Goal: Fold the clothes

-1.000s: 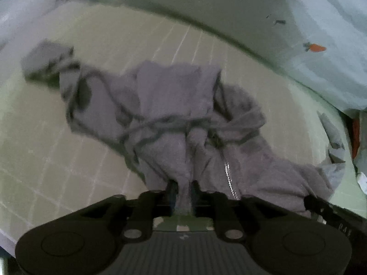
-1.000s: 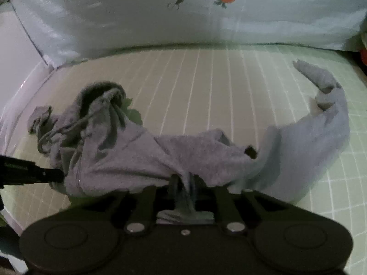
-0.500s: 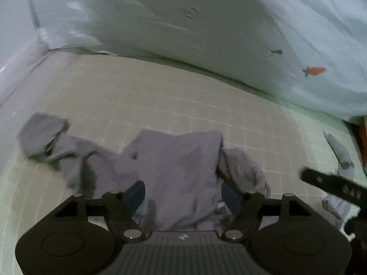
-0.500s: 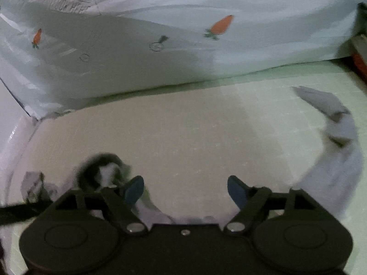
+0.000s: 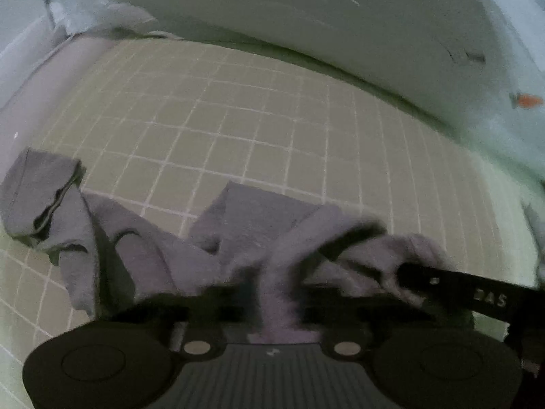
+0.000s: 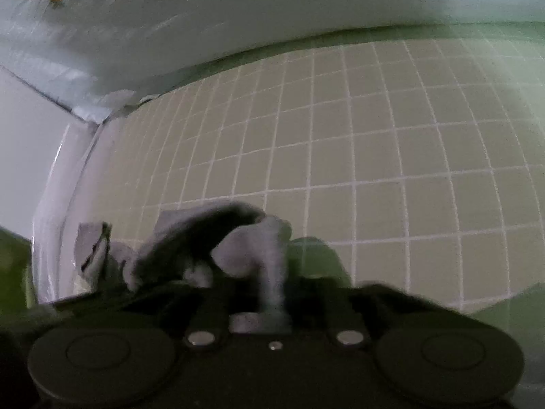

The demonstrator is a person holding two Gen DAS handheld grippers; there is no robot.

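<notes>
A grey hoodie [image 5: 143, 255] lies crumpled on the green grid mat [image 5: 238, 119], one sleeve cuff [image 5: 37, 197] flung out to the left. My left gripper [image 5: 276, 303] has its jaws closing on a ridge of the hoodie's fabric, which is pinched upright between them. In the right wrist view my right gripper [image 6: 269, 306] is shut on another bunched fold of the hoodie [image 6: 265, 255], close to the dark hood opening [image 6: 218, 225]. The right gripper's black body [image 5: 477, 294] shows at the right of the left wrist view, close beside the left one. Both views are motion-blurred.
A pale sheet with carrot prints [image 5: 526, 100] hangs along the far side of the mat [image 6: 374, 136]. A white wall or panel [image 6: 30, 136] borders the mat on the left, meeting the sheet at a corner. Bare mat stretches beyond the hoodie.
Both grippers let go of the fabric, opened wide while moving across the hoodie, and have closed again on new folds of it. The right one now sits near the hood.
</notes>
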